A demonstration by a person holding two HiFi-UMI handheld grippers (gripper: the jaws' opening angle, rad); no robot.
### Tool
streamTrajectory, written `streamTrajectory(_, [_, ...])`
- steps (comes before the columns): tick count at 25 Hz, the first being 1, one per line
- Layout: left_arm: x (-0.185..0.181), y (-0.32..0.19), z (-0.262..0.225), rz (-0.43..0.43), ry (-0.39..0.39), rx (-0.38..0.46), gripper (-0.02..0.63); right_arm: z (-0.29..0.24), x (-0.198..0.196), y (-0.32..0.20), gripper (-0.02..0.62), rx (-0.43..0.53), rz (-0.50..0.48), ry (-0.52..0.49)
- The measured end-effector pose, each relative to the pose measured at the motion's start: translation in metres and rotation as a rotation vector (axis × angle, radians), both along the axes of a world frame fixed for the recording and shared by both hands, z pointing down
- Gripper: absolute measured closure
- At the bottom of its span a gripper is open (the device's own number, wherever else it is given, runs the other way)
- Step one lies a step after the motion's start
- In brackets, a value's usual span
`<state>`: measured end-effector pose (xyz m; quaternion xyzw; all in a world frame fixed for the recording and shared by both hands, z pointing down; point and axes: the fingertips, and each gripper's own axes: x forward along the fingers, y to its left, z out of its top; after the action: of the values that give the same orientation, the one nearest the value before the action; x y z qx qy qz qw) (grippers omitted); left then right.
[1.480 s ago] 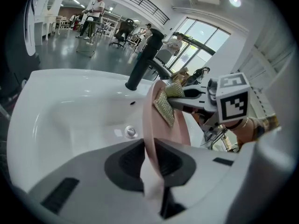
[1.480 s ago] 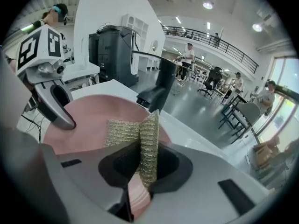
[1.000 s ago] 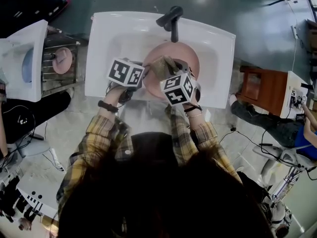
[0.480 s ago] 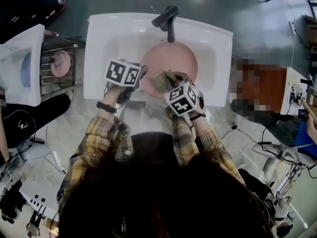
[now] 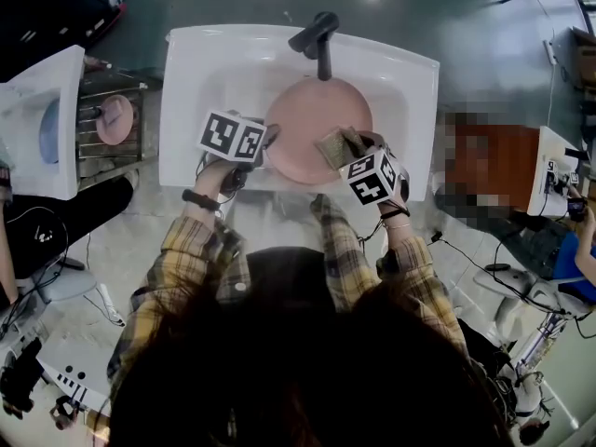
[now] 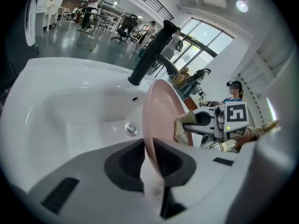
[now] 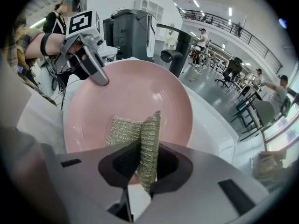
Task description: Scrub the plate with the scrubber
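Scrubber [image 7: 140,139] touches pink plate [image 7: 140,87]; cubes [image 5: 235,138] bear black-and-white square markers.

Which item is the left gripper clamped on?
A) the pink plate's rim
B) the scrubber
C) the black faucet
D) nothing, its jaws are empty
A: in the left gripper view, the left gripper has its jaws closed on the rim of the pink plate, holding it on edge over the sink, while the scrubber sits in the right gripper.
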<state>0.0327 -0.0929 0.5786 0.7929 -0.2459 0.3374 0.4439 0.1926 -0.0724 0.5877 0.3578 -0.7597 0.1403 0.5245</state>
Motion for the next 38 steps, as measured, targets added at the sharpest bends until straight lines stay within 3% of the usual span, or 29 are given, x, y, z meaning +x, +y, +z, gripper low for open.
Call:
streamTrajectory(7, [0.002, -0.003, -0.005, 0.030, -0.017, 0.032, 0.554, -0.011, 0.013, -0.054, 0.520, 0.092, 0.026, 0.061])
streamTrajectory(12, [0.004, -0.002, -0.006, 0.041, -0.031, 0.048, 0.552, -0.025, -0.001, -0.089, 0.520, 0.144, 0.108, -0.010])
streamTrajectory(16, [0.004, -0.001, -0.005, 0.062, -0.054, 0.060, 0.551, -0.036, -0.031, -0.099, 0.520, 0.160, 0.103, -0.060])
streamTrajectory(22, [0.005, 0.000, -0.003, 0.072, -0.052, 0.048, 0.551, -0.041, -0.078, -0.089, 0.522, 0.148, 0.050, -0.107])
streamTrajectory(28, [0.004, 0.003, 0.003, 0.074, -0.039, 0.027, 0.551, -0.033, -0.099, -0.056, 0.523, 0.119, -0.045, -0.089])
streamTrajectory(38, [0.004, 0.002, 0.005, 0.074, -0.026, 0.026, 0.551, -0.019, -0.079, -0.009, 0.522, 0.026, 0.041, -0.148])
